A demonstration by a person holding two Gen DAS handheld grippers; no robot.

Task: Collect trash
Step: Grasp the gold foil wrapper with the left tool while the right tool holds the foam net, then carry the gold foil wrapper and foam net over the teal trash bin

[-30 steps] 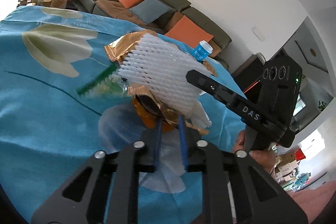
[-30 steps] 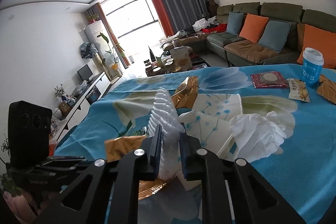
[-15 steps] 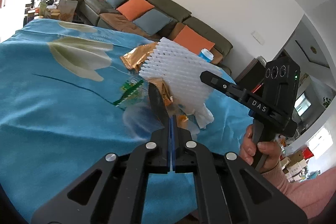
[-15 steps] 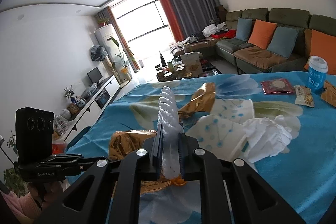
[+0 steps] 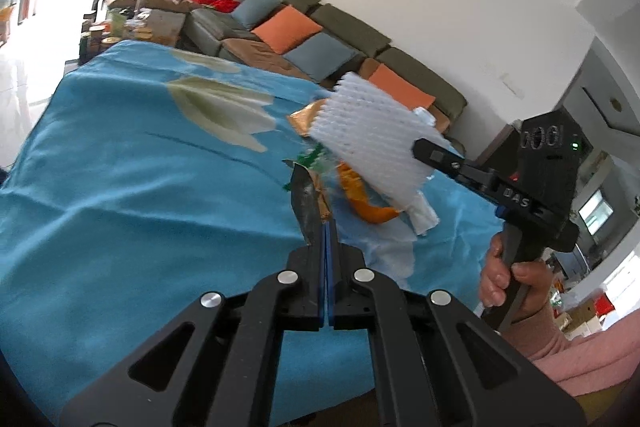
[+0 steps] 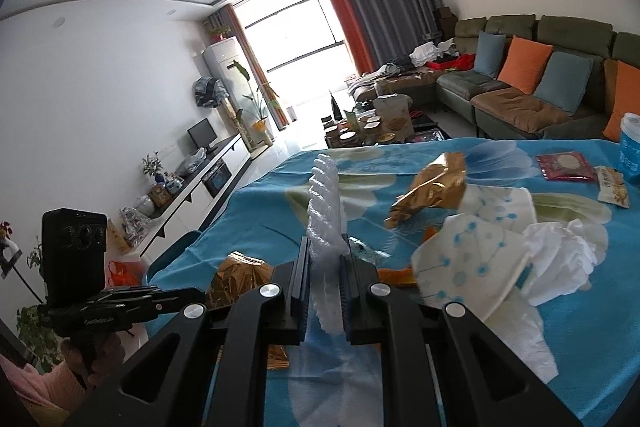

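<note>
my right gripper clamps 1 foam net | my left gripper pinches 1 wrapper | table: 2 gold wrappers, 2 paper cups

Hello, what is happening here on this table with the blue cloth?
A person is collecting trash from the table with a handheld gripper in each hand. The right gripper is clamped on a white foam net and holds it above the cloth. The left gripper is shut on a foil wrapper, lifted off the cloth. On the table lie a gold wrapper, paper cups, a crumpled tissue and a blue cup.
</note>
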